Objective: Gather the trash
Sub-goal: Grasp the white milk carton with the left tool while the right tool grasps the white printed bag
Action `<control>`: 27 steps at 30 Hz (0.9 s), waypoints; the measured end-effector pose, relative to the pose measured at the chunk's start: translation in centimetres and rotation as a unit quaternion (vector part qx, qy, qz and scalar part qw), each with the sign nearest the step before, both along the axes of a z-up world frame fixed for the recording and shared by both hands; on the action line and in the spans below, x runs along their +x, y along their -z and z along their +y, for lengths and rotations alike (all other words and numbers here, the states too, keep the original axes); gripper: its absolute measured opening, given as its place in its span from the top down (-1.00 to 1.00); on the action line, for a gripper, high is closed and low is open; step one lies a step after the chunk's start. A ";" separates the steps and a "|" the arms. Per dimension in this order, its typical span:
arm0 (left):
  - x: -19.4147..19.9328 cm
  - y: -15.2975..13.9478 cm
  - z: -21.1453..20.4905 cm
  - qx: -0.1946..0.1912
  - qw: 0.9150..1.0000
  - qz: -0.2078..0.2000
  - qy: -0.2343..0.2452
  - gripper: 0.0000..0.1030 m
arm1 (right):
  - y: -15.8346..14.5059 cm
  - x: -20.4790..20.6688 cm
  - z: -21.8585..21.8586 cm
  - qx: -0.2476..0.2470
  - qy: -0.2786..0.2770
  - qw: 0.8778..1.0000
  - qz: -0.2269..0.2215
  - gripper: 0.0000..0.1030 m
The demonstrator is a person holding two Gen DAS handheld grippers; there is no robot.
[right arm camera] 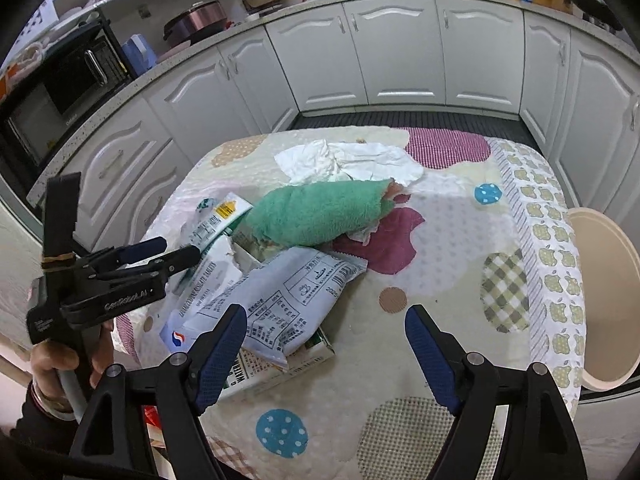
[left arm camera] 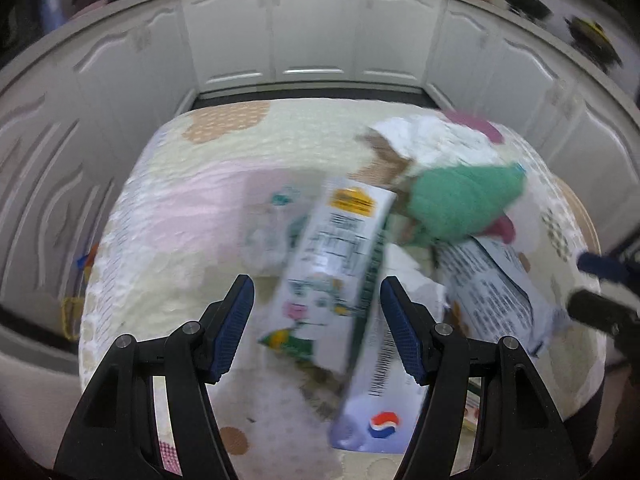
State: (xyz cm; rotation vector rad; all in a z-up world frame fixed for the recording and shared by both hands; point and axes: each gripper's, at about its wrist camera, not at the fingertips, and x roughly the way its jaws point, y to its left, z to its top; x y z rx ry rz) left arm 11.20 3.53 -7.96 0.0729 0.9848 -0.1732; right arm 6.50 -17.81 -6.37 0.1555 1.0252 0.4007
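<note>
Trash lies in a heap on the table [right arm camera: 440,240], which has a soft cover with dots, apples and checks on it. Left gripper [left arm camera: 317,300] has its blue fingers wide apart, and nothing is pinched between them. It hangs over a white carton [left arm camera: 332,264] with a yellow label, which lies tilted under the gap between the fingers. This view is blurry, so I cannot tell if a finger touches the carton. Seen from the right wrist, the left gripper [right arm camera: 178,252] sits at the left side of the heap, with a hand [right arm camera: 60,364] holding its handle.

Right gripper [right arm camera: 326,324] also has its fingers wide apart and holds nothing. Its left finger is just above a pale blue packet [right arm camera: 288,300] with black print. The packet lies on top of a flat box [right arm camera: 296,364] with green letters. Past the packet is a green cloth [right arm camera: 316,214], rolled up and lying across the heap. Behind the cloth is crumpled white paper [right arm camera: 352,158].

A cream bin [right arm camera: 608,296] stands right beside the table, at its right edge. White cupboards [right arm camera: 392,52] run all around the back
</note>
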 end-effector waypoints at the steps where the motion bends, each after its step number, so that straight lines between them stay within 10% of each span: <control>1: 0.0 0.2 -0.4 0.015 1.000 0.000 0.007 -0.26 | 0.2 0.0 0.0 0.001 0.001 1.000 0.002 -0.54; 27: 3.1 1.2 0.9 -0.014 1.000 0.021 -0.012 -0.14 | 2.6 3.5 4.6 0.039 -0.006 0.996 0.080 -0.65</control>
